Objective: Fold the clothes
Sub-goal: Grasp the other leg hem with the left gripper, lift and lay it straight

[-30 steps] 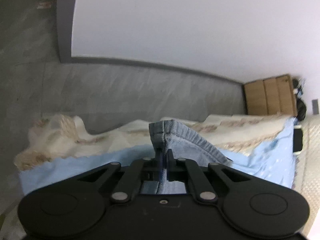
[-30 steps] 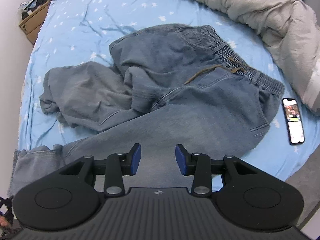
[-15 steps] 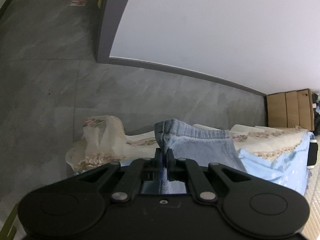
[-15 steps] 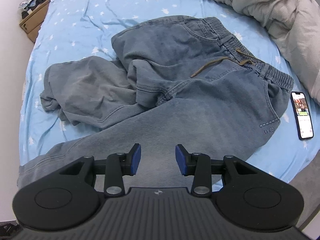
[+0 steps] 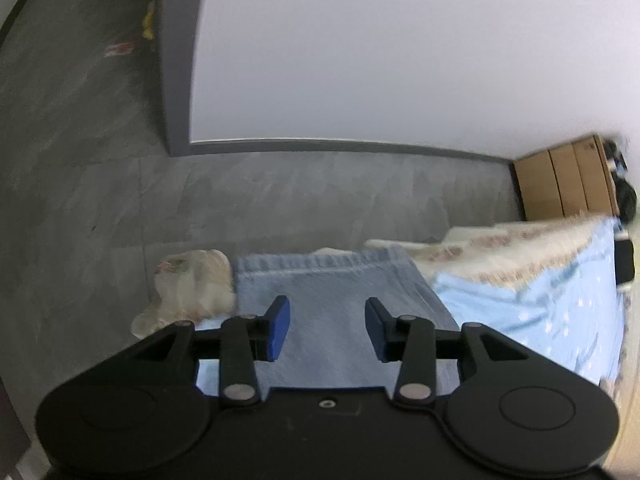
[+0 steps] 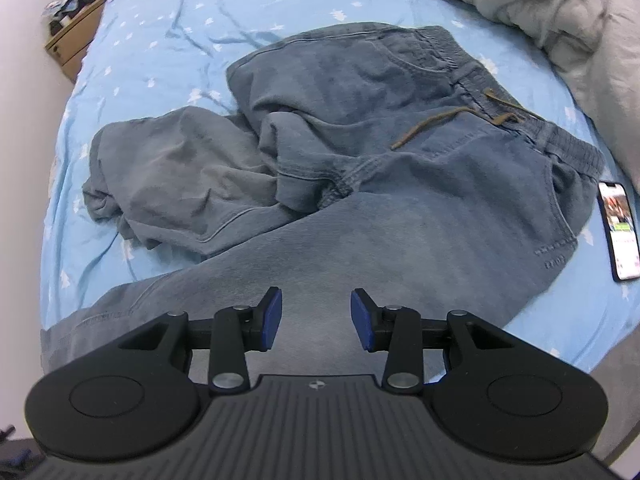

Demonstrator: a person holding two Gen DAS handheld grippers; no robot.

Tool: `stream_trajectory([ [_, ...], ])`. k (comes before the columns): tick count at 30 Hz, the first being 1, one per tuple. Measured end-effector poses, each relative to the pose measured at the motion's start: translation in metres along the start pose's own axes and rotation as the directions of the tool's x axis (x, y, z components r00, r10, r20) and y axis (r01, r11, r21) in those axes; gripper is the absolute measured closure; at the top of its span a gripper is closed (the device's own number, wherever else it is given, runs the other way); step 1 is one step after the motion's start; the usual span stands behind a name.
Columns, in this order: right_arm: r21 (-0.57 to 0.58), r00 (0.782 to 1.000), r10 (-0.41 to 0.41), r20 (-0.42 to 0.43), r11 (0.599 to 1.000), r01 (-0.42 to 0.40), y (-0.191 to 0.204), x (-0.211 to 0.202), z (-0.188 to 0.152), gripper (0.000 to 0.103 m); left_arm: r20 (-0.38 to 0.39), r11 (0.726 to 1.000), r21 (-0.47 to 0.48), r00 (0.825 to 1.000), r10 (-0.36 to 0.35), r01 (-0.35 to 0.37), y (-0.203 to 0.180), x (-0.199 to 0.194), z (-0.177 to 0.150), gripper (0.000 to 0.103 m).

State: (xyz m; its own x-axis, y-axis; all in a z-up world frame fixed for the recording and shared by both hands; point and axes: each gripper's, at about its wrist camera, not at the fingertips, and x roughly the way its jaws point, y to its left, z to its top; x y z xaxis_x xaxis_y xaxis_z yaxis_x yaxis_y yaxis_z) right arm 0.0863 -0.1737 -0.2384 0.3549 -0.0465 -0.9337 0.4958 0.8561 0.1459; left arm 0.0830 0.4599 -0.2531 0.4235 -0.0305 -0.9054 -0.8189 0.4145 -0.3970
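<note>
Blue denim trousers (image 6: pixel 420 184) lie on the light blue starred sheet (image 6: pixel 168 36), with the elastic waistband and brown drawstring at the upper right. One leg is bunched up at the left; the other runs down under my right gripper (image 6: pixel 316 316). That gripper hovers above the leg with open jaws and nothing between the pads. In the left wrist view the leg's hem (image 5: pixel 332 280) lies flat at the bed's edge. My left gripper (image 5: pixel 327 326) is above it, its jaws opening, and the pads do not press the cloth.
A phone (image 6: pixel 618 230) lies on the sheet right of the trousers. A grey duvet (image 6: pixel 560 8) is heaped along the far right. A cream lace bed skirt (image 5: pixel 192 288) hangs toward the grey floor (image 5: pixel 280 200). A cardboard box (image 5: pixel 564 184) stands by the wall.
My left gripper was shut on the hem of the trouser leg; it has let go and risen. The leg now lies straighter and flatter. The right gripper has barely moved.
</note>
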Motion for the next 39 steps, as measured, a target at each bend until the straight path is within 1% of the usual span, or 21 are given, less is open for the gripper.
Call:
stream_trajectory([
  [4, -0.025, 1.0, 0.031, 0.005, 0.999, -0.03, -0.004, 0.008, 0.008, 0.063, -0.027, 0.997, 0.075, 0.999, -0.023, 0.025, -0.04, 0.004, -0.02, 0.064],
  [7, -0.018, 0.999, 0.04, -0.003, 0.999, -0.04, -0.014, 0.015, 0.018, 0.063, -0.068, 0.991, 0.127, 0.997, -0.031, 0.04, -0.077, 0.013, -0.043, 0.064],
  [9, -0.006, 0.999, 0.051, -0.005, 0.999, -0.051, -0.022, 0.017, 0.024, 0.063, -0.105, 0.987, 0.143, 0.993, -0.052, 0.066, -0.098, 0.023, -0.06, 0.064],
  [13, 0.016, 0.998, 0.052, -0.023, 0.999, -0.051, -0.037, 0.024, 0.031, 0.063, -0.206, 0.974, 0.197, 0.976, -0.072, 0.113, -0.149, 0.051, -0.101, 0.066],
  [16, 0.042, 0.998, 0.048, -0.041, 0.998, -0.047, -0.05, 0.029, 0.037, 0.063, -0.264, 0.963, 0.22, 0.96, -0.097, 0.157, -0.181, 0.074, -0.125, 0.067],
  [18, 0.064, 0.998, 0.045, -0.05, 0.997, -0.042, -0.059, 0.032, 0.042, 0.063, -0.291, 0.96, 0.228, 0.952, -0.096, 0.166, -0.201, 0.09, -0.14, 0.067],
  [23, 0.097, 0.997, 0.04, -0.073, 0.995, -0.033, -0.078, 0.04, 0.06, 0.063, -0.346, 0.969, 0.16, 0.93, -0.121, 0.186, -0.238, 0.134, -0.181, 0.068],
  [25, 0.093, 0.995, 0.041, -0.086, 0.995, -0.033, -0.083, 0.044, 0.067, 0.062, -0.344, 0.972, 0.162, 0.933, -0.105, 0.169, -0.251, 0.15, -0.194, 0.068],
  [27, 0.086, 0.994, 0.038, -0.098, 0.996, -0.029, -0.086, 0.048, 0.073, 0.063, -0.342, 0.978, 0.144, 0.935, -0.093, 0.15, -0.258, 0.164, -0.204, 0.068],
  [30, 0.084, 0.993, 0.035, -0.111, 0.996, -0.025, -0.092, 0.053, 0.083, 0.062, -0.359, 0.982, 0.13, 0.93, -0.085, 0.14, -0.266, 0.179, -0.215, 0.068],
  [33, 0.086, 0.993, 0.027, -0.116, 0.996, -0.017, -0.097, 0.057, 0.094, 0.063, -0.361, 0.982, 0.14, 0.93, -0.069, 0.128, -0.275, 0.191, -0.223, 0.068],
  [36, 0.087, 0.993, 0.018, -0.117, 0.996, -0.008, -0.1, 0.059, 0.105, 0.062, -0.341, 0.985, 0.152, 0.939, -0.03, 0.086, -0.28, 0.201, -0.226, 0.068],
  [38, 0.084, 0.993, 0.015, -0.114, 0.996, -0.006, -0.099, 0.06, 0.111, 0.062, -0.324, 0.988, 0.14, 0.946, -0.02, 0.069, -0.282, 0.205, -0.224, 0.08],
  [39, 0.081, 0.994, 0.015, -0.111, 0.997, -0.006, -0.099, 0.059, 0.114, 0.062, -0.315, 0.986, 0.15, 0.949, -0.02, 0.071, -0.285, 0.205, -0.223, 0.09],
])
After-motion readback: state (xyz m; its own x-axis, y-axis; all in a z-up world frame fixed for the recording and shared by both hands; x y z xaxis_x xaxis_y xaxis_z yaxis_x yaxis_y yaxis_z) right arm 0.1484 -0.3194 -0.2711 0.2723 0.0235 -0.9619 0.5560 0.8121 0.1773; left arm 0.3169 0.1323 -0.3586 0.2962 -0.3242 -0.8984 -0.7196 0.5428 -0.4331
